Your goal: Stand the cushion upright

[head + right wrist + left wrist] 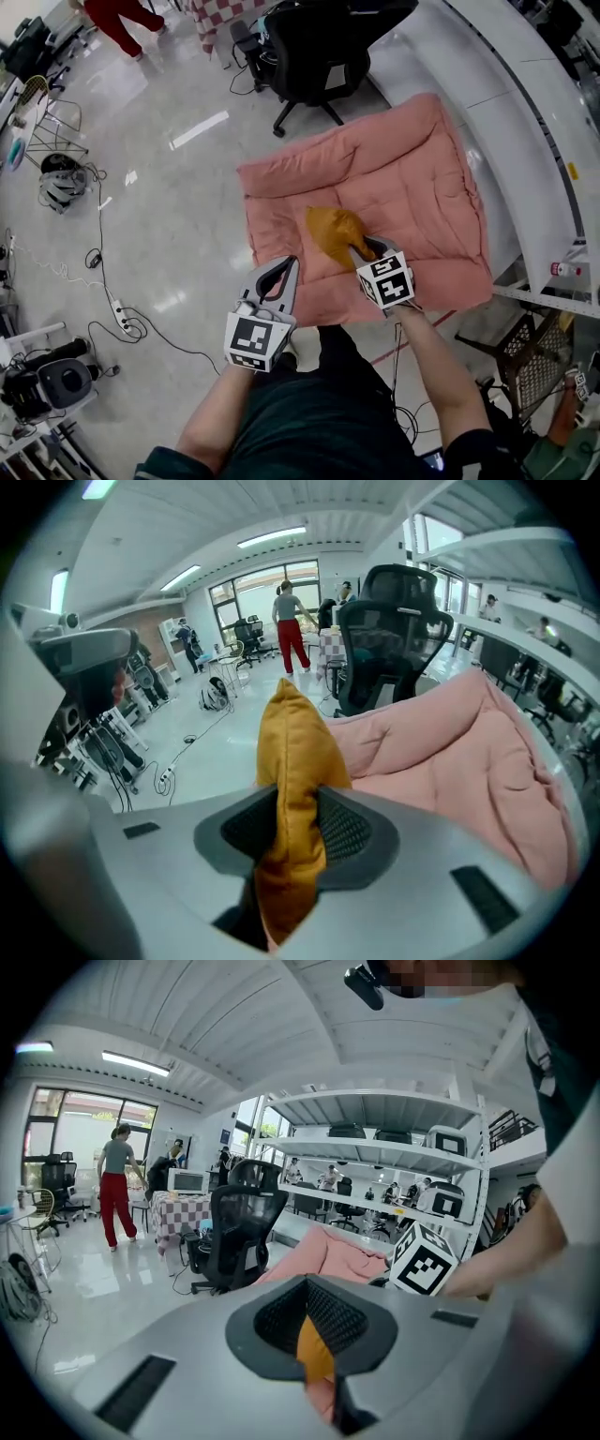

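A mustard-yellow cushion [330, 230] stands lifted at the near edge of a pink quilt [412, 178] spread on the floor. My right gripper [361, 248] is shut on the cushion's lower edge. In the right gripper view the cushion [291, 752] rises narrow and upright out of the right gripper [292, 832], with the quilt [450, 752] behind it. My left gripper [291, 264] hovers just left of the cushion, apart from it. In the left gripper view its jaws stand a narrow gap apart, empty, and the cushion [316, 1349] shows through the left gripper [319, 1335].
A black office chair [319, 47] stands at the quilt's far edge. A white bench [525, 103] runs along the right side, with a wire basket [539, 352] below it. Cables and a power strip [117, 309] lie on the floor at left. A person in red trousers [114, 1194] stands far off.
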Demonstrator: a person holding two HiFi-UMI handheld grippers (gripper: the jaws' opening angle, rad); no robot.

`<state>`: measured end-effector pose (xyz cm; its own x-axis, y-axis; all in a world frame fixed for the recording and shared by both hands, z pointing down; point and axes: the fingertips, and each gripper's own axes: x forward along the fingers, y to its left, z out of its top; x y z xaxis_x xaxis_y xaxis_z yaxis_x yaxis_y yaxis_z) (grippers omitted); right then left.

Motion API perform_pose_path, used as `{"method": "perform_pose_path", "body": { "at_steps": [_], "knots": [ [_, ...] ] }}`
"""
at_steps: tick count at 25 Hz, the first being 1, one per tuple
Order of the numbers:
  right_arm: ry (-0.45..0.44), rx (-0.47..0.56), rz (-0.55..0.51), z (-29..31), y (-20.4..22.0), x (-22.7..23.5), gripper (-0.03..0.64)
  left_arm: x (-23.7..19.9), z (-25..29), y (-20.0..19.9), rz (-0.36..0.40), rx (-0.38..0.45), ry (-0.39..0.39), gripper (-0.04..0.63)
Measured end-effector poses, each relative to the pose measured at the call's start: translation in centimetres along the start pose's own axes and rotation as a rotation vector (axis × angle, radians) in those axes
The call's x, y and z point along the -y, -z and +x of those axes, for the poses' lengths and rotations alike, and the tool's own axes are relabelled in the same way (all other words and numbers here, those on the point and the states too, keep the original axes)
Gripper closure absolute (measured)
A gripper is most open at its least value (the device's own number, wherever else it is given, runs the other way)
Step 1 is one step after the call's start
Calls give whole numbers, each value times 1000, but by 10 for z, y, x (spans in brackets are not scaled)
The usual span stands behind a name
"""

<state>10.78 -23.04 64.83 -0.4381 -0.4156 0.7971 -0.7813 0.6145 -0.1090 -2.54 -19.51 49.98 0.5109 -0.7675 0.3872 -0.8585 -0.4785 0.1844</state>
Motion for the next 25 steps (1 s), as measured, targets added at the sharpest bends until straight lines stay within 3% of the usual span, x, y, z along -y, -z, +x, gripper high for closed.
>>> {"method": "perform_pose_path", "body": {
  "at_steps": [12, 20, 25],
  "knots": [
    [-13, -89, 283, 36, 13, 80, 499, -7, 27, -9, 4, -30, -24, 589],
    [-34, -172, 348, 84, 30, 127, 489, -15, 41, -2, -11, -74, -63, 589],
    [-34, -177, 413, 98, 42, 158, 439, -16, 50, 0, -8, -91, -66, 589]
  ]
}}
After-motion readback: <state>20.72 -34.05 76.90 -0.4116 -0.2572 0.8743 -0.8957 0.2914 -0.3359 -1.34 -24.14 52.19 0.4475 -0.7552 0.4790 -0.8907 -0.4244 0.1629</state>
